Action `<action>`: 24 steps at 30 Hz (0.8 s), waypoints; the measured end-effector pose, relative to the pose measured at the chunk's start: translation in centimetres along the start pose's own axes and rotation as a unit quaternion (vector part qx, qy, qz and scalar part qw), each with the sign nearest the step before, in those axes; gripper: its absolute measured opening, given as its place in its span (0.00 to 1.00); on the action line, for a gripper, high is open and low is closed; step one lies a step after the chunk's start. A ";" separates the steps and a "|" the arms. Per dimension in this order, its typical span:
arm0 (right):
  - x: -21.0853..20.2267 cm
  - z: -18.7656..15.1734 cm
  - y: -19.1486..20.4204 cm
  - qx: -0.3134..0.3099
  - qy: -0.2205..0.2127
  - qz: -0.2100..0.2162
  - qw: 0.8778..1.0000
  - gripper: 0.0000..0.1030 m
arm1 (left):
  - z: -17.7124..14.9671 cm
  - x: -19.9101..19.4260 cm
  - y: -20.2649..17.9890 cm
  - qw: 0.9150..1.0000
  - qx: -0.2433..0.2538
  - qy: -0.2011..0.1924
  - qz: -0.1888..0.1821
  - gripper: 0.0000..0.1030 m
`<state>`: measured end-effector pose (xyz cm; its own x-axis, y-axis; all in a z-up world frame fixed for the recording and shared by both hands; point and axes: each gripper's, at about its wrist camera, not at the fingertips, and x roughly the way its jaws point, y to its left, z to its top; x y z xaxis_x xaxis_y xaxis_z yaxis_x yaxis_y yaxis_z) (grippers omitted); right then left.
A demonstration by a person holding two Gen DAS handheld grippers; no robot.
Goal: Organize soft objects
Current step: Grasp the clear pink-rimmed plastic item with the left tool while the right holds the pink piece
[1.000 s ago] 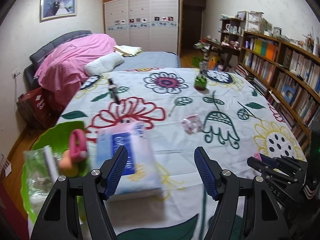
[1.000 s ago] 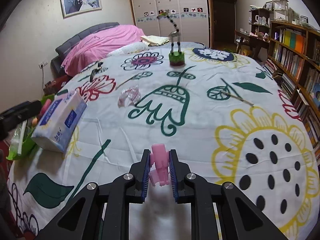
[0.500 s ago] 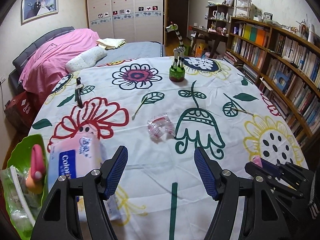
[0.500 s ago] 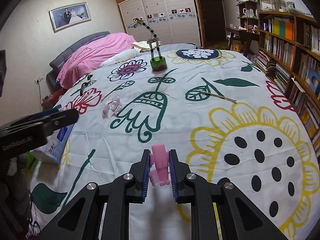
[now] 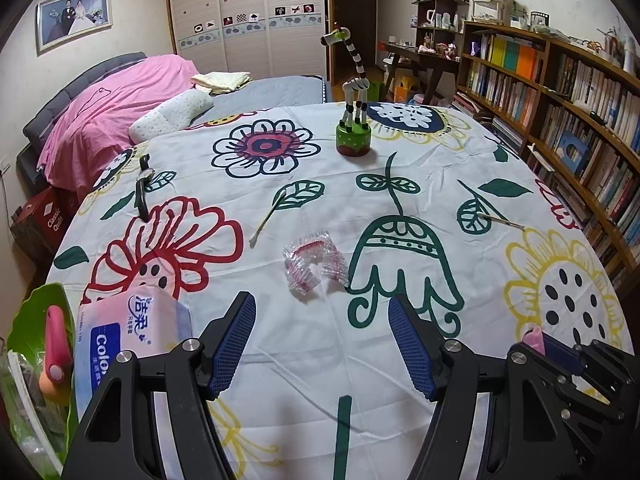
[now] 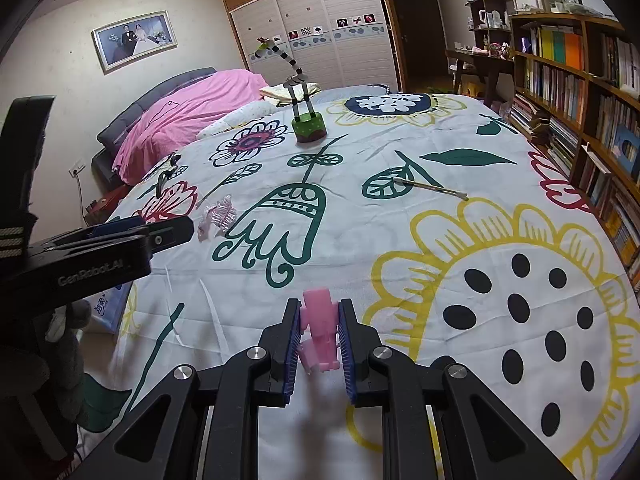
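Note:
My left gripper [image 5: 322, 316] is open and empty above the flowered cloth, a short way before a crinkled clear-and-red plastic wrapper [image 5: 314, 262]. A pink and blue tissue pack [image 5: 128, 334] lies to its left at the table edge. My right gripper [image 6: 319, 320] is shut on a small pink soft toy [image 6: 318, 330], held above the cloth; it also shows at the right of the left wrist view [image 5: 536, 338]. The wrapper shows in the right wrist view [image 6: 218, 216] beyond the left gripper [image 6: 156, 230].
A green bin [image 5: 34, 320] with a pink item [image 5: 56, 346] hangs at the left edge. A toy giraffe on a green base [image 5: 354, 136] stands at the far middle. A cotton swab [image 5: 266, 218], a watch [image 5: 142, 186] and a thin stick [image 5: 500, 220] lie on the cloth. Bookshelves [image 5: 560, 92] stand right.
My left gripper has swung right from the tissue pack and the green bin toward the plastic wrapper, staying open. My right gripper keeps hold of the pink toy and has shifted slightly.

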<state>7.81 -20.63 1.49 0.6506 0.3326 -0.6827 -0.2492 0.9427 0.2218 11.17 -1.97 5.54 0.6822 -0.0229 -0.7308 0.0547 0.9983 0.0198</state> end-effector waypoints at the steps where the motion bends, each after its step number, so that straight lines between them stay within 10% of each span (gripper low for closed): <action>1: 0.0 0.0 0.0 0.000 0.000 0.000 1.000 0.19 | 0.1 0.2 0.1 1.000 0.000 0.001 0.000 0.68; 24: 0.3 -0.4 0.2 0.003 0.000 0.005 1.000 0.19 | 2.3 6.6 0.6 0.999 -0.016 0.038 0.003 0.58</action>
<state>7.67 -20.33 1.08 0.6489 0.3411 -0.6801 -0.2503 0.9398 0.2326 17.40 -1.67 2.35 0.6258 -0.0137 -0.7799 0.0267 0.9996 0.0039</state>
